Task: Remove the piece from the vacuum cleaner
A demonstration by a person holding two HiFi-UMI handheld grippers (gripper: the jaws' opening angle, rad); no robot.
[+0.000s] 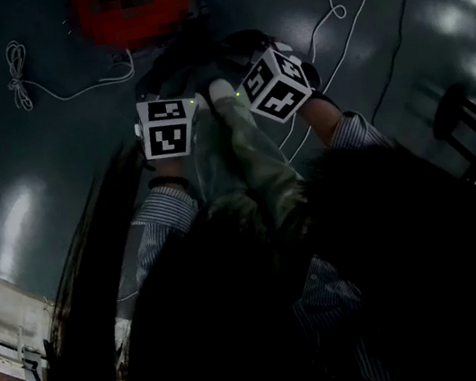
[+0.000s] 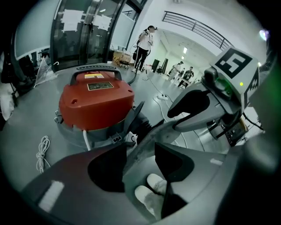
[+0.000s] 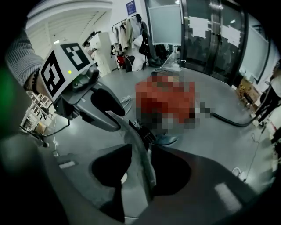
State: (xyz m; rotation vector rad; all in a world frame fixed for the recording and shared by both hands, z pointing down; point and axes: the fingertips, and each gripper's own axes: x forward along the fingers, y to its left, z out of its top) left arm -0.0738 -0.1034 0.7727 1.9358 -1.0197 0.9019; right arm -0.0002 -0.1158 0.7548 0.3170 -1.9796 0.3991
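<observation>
A red vacuum cleaner [image 2: 94, 103] with a grey base stands on the dark floor, at the top of the head view [image 1: 132, 3] and ahead in the right gripper view [image 3: 167, 103]. A long grey piece [image 2: 142, 147] slants up from a black fitting [image 2: 140, 125] at its base. It passes between the jaws of my left gripper [image 2: 140, 149] and of my right gripper [image 3: 141, 151]. Both pairs of jaws stand wide, and I see no pad pressing on the piece [image 3: 140, 162]. The two marker cubes [image 1: 163, 127] [image 1: 276, 85] hang side by side in front of the vacuum.
A coiled white cord [image 1: 18, 78] lies on the floor at the left, and a white cable [image 1: 342, 2] trails at the right. A black hose [image 3: 232, 121] runs off from the vacuum. My white shoes [image 2: 151, 191] show below the jaws. People [image 2: 145, 41] stand far back.
</observation>
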